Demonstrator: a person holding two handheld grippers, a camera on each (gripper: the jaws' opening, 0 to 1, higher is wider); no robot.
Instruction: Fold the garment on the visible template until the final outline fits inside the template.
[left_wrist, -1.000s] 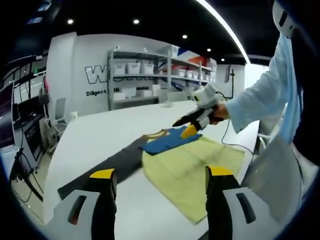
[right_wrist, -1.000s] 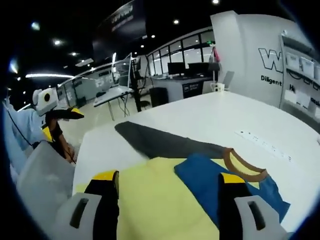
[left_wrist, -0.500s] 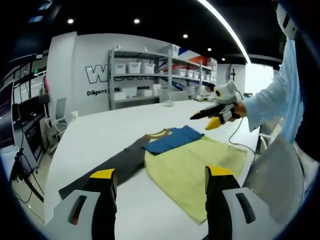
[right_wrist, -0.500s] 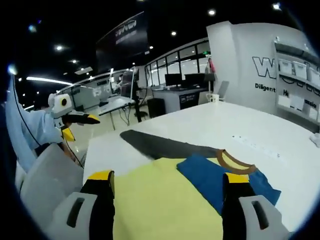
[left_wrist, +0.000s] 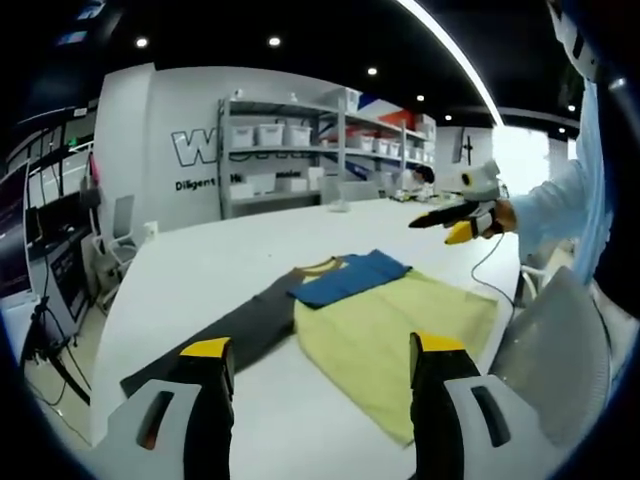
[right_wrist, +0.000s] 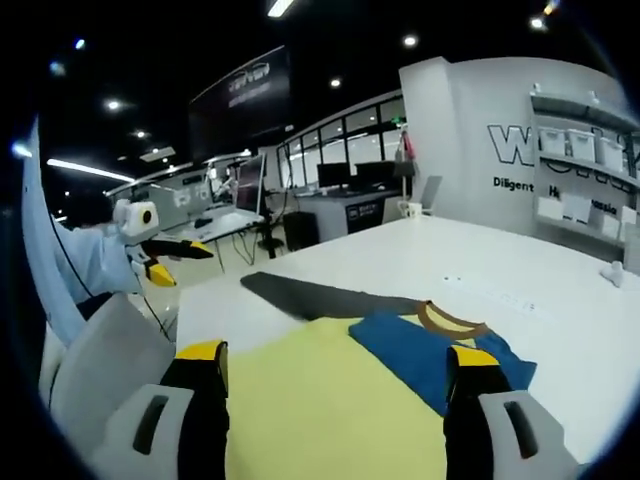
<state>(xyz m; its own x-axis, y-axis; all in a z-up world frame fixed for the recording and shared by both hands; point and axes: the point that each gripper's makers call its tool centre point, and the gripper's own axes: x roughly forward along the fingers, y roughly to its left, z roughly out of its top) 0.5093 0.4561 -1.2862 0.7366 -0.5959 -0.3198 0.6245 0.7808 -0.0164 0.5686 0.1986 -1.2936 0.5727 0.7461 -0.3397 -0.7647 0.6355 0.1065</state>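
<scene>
A yellow garment (left_wrist: 390, 325) lies flat on the white table (left_wrist: 200, 265), with a blue part (left_wrist: 350, 277) folded over its far end beside a brown collar (left_wrist: 318, 266). A dark grey strip (left_wrist: 215, 340) runs out from under it to the left. My left gripper (left_wrist: 322, 350) hovers open over the table's near side, nothing between its jaws. My right gripper (left_wrist: 452, 224) is held in the air past the garment's far right, clear of the cloth. In the right gripper view my right gripper (right_wrist: 338, 355) is open above the yellow garment (right_wrist: 320, 400), and the blue part (right_wrist: 420, 345) lies ahead.
Shelves with white bins (left_wrist: 290, 150) stand behind the table. A grey chair back (left_wrist: 550, 350) is close at the right. In the right gripper view, my left gripper (right_wrist: 175, 255) is raised at the left, with desks and monitors (right_wrist: 350, 185) beyond.
My right gripper has lifted off the blue fold and drawn back to the right, away from the garment. The garment lies still. My left gripper has barely moved.
</scene>
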